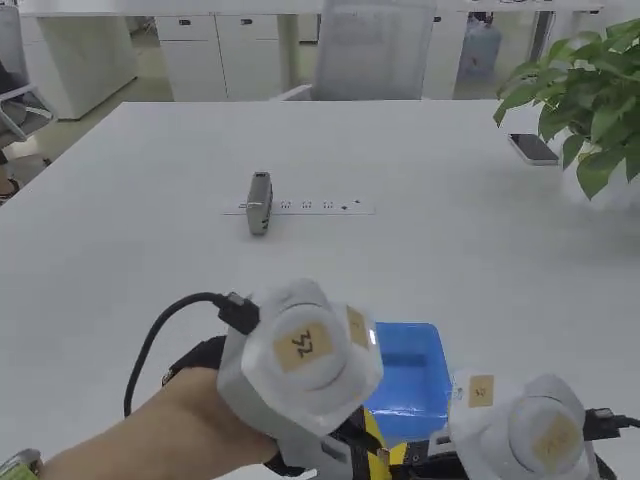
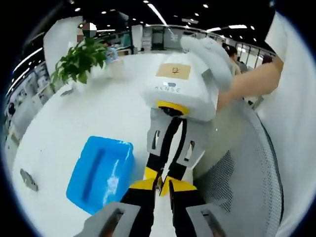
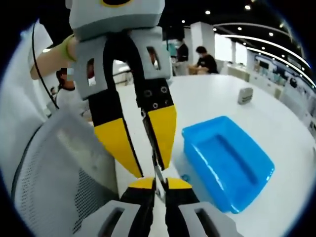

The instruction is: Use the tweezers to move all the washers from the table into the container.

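Left gripper (image 2: 161, 185) and right gripper (image 3: 159, 185) met tip to tip near the table's (image 1: 420, 160) near edge, each pinched on the thin tweezers (image 3: 150, 136). The blue container (image 1: 412, 368) sat on the table just beyond them.

- On the left gripper (image 3: 152, 170): white-grey housing, black jaws, yellow tips; small screws (image 3: 154, 98) on one jaw.
- On the right gripper (image 2: 163, 173): same build, tan label (image 2: 174, 70) on its housing (print unreadable).
- A black cable (image 1: 148, 345) loops from the left gripper's rear.
- A yellow-green wristband (image 3: 67, 48) sits behind the left gripper.
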Tool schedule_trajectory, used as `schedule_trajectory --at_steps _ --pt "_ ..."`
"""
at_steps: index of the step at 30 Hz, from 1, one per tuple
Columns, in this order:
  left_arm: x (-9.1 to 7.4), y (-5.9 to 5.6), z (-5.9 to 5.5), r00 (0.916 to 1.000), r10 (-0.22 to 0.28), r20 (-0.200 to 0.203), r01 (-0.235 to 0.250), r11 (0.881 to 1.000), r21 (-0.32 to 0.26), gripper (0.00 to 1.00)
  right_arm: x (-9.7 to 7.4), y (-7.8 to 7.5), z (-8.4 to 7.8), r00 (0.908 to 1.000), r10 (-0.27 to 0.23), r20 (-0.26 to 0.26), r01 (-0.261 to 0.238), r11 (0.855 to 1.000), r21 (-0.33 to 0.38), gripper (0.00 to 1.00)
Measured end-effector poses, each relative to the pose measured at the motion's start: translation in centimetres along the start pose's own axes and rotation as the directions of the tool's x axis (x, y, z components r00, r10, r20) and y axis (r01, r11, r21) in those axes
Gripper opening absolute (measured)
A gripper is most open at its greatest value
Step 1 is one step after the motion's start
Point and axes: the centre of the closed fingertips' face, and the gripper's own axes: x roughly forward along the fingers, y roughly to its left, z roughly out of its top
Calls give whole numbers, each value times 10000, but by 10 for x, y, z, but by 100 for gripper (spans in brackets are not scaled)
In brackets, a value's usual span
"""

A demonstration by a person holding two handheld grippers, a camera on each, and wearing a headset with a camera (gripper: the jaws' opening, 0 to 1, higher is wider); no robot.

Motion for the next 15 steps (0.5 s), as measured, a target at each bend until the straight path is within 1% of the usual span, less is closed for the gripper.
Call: schedule_trajectory --at_steps 2,3,4,5,6,7,8,10,11,12,13,14,15 --pt "-5 4 1 9969 317 715 -280 9983 -517 20 0 -2 -1 10000 -11 -15 11 9998 191 3" --pt "-10 4 0 9923 469 1148 -339 9930 -1134 22 0 -2 -1 10000 -20 7 20 9997 248 3" --pt "-14 4 -1 9877 608 1443 -395 9885 -1463 24 0 -1 -1 10000 -3 40 2 9996 293 3" --pt "-20 6 -2 9775 926 1896 -569 9809 -1859 25 1 -3 0 9999 -70 130 64 9989 466 3" --pt "-24 6 -4 9692 1169 2169 -691 9739 -2162 27 1 -4 0 9997 -123 211 109 9980 621 2" --pt "-30 6 -5 9527 1528 2625 -839 9630 -2561 30 1 -5 1 9993 -157 353 126 9962 867 2" --pt "-35 6 -6 9390 1787 2938 -918 9537 -2865 35 1 -7 2 9987 -232 446 184 9943 1055 2" --pt "-42 6 -7 9079 2347 3473 -1065 9305 -3504 44 1 -9 1 9975 -325 624 231 9890 1464 2" --pt "-48 6 -9 8842 2730 3791 -1161 9144 -3878 50 0 -12 1 9965 -388 737 256 9848 1719 2" --pt "-51 6 -10 8682 2984 3965 -1213 9024 -4136 53 0 -14 0 9957 -454 802 297 9820 1867 2" --pt "-55 6 -12 8435 3370 4183 -1340 8861 -4437 56 0 -16 0 9947 -489 909 274 9742 2242 2" --pt "-58 6 -13 8267 3635 4294 -1449 8751 -4618 60 -1 -17 0 9940 -514 961 270 9705 2398 2" --pt "-61 7 -16 8044 4006 4386 -1617 8582 -4873 64 -3 -17 0 9929 -588 1030 298 9643 2632 2"
